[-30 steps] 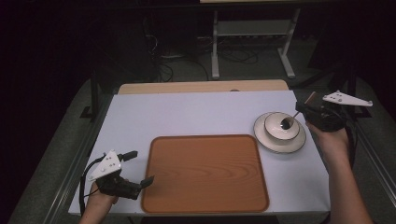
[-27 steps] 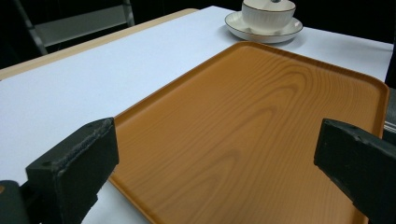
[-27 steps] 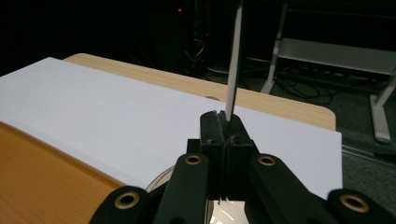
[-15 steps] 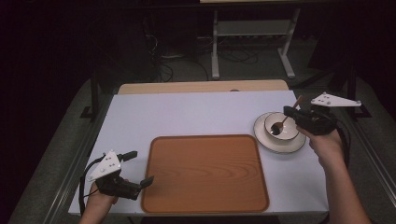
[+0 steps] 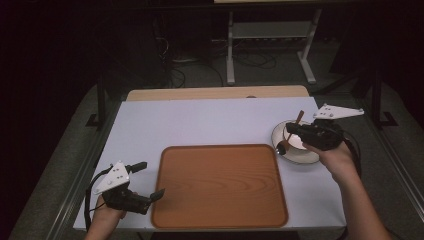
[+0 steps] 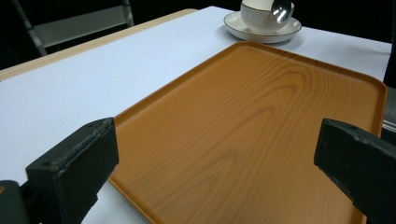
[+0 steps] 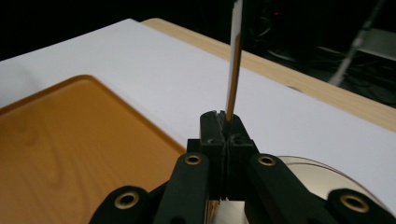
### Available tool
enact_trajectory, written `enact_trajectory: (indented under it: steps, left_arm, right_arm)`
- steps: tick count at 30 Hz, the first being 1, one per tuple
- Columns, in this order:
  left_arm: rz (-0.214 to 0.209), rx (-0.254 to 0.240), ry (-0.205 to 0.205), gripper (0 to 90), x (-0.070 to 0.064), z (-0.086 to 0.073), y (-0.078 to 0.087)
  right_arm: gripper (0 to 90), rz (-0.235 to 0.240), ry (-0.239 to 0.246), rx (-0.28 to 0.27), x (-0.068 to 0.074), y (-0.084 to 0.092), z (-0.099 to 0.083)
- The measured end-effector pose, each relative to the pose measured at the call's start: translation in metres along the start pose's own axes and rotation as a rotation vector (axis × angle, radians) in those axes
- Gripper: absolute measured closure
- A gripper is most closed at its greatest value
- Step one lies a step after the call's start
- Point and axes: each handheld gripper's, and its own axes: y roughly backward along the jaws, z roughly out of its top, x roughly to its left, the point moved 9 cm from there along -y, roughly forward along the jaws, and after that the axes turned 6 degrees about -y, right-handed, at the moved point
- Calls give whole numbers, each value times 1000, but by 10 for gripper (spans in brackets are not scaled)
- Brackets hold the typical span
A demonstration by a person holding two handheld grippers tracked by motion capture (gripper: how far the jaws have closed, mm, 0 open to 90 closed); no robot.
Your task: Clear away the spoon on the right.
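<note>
A person sits at a white table [image 5: 210, 120] with a gripper in each hand. The right gripper [image 5: 292, 132] is clamped shut on a spoon [image 5: 289, 138], pinching the thin handle partway along; seen from above, the handle end sticks up behind the jaws and the bowl hangs down in front, over the near left rim of a saucer [image 5: 300, 155] at the table's right side. In the right gripper view the spoon [image 7: 235, 56] rises as a narrow, shiny strip from between the closed jaws. The left gripper view shows a pale cup [image 6: 264, 15] standing on the saucer, with the spoon's gleaming bowl in front of it. A wooden tray [image 5: 219, 185] lies in the middle of the table, just left of the saucer. The left gripper [image 5: 150, 182] rests near the tray's left edge, jaws wide apart and holding nothing. The spoon looks light, stiff and smooth, probably metal, so it may swivel in the pads; a firm hold at mid-handle seems best. The cup and saucer look breakable and want gentle contact
</note>
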Motion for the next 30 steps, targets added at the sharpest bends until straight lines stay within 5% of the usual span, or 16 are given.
enact_trajectory:
  steps: [13,30]
  left_arm:
    - [-1,0,-3,0,0,0,0]
    - [-2,2,-3,0,-1,0,0]
  right_arm:
    - [883,103,94,112,40,-26,-13]
    - [883,189,191,300,70,-53,-44]
